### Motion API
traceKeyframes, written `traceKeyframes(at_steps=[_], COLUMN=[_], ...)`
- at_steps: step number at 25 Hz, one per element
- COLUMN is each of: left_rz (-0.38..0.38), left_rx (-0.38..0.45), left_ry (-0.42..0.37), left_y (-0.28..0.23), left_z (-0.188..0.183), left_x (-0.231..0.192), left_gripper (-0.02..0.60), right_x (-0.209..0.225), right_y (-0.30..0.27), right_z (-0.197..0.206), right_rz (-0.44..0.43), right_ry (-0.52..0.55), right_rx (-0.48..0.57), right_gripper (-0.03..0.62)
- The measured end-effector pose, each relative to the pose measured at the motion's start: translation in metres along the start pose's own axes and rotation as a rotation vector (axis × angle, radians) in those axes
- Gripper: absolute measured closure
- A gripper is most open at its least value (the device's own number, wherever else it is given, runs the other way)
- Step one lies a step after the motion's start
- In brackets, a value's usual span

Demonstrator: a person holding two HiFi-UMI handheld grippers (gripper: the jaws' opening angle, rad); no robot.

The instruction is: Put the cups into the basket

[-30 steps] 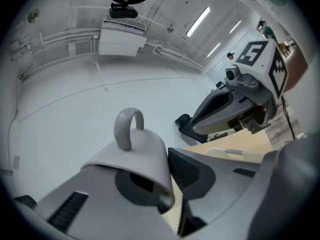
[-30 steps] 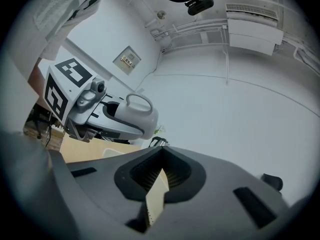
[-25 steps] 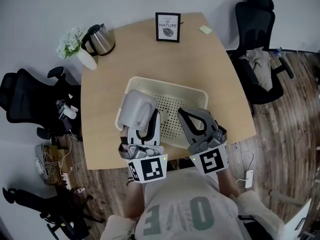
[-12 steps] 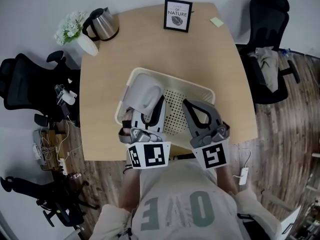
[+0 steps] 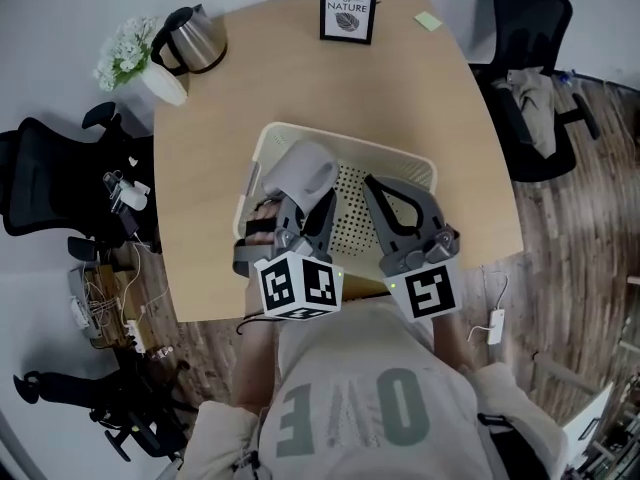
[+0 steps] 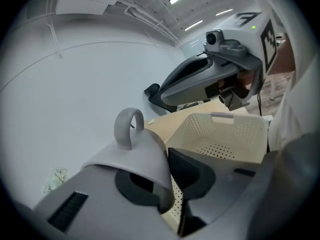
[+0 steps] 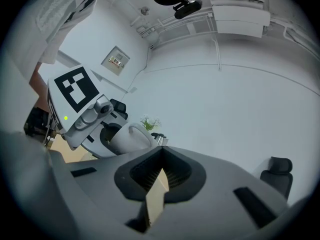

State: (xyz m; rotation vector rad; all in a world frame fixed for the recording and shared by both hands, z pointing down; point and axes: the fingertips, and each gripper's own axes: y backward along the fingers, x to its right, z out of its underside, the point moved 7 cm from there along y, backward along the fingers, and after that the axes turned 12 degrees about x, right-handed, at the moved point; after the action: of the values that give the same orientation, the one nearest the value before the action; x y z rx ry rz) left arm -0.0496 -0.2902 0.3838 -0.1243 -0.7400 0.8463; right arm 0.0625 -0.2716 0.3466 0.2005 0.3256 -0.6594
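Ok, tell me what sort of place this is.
Probably an office or meeting room: black swivel chairs stand around a light wooden table, which carries a framed sign, a kettle and a sticky note.

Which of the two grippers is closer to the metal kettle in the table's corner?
Left. The left gripper, holding a grey cup over the basket, sits on the kettle's side of the table; the right gripper hangs farther off, over the basket's other half.
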Motion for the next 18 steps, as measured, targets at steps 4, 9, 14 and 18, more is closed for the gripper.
traceKeyframes(at_steps=[4,9,14,18], left_rz=[0.100,0.292,0.434,0.543], left_rx=[-0.037,-0.101,-0.186,-0.300], left_ry=[-0.066,-0.189,-0.248,-0.262], left_y=[-0.009,-0.026,-0.043,-0.053], left_z=[0.007,0.027,0.048,0.064], left_x=[0.012,0.030,0.050,0.062], left_gripper=[0.517,0.517,0.517,0.517], right_x=[-0.003,-0.005,-0.006,-0.008], right_y=[0.003,0.007,0.014,0.021], right_z=[0.004,0.006,0.013,0.023], right_rz=[0.012,0.043,0.056,0.058], right_ry=[-0.001,-0.011,-0.034,-0.050], right_rx=[-0.026,-0.053,-0.083,-0.124], right_gripper=[0.595,0.595,0.595,0.595])
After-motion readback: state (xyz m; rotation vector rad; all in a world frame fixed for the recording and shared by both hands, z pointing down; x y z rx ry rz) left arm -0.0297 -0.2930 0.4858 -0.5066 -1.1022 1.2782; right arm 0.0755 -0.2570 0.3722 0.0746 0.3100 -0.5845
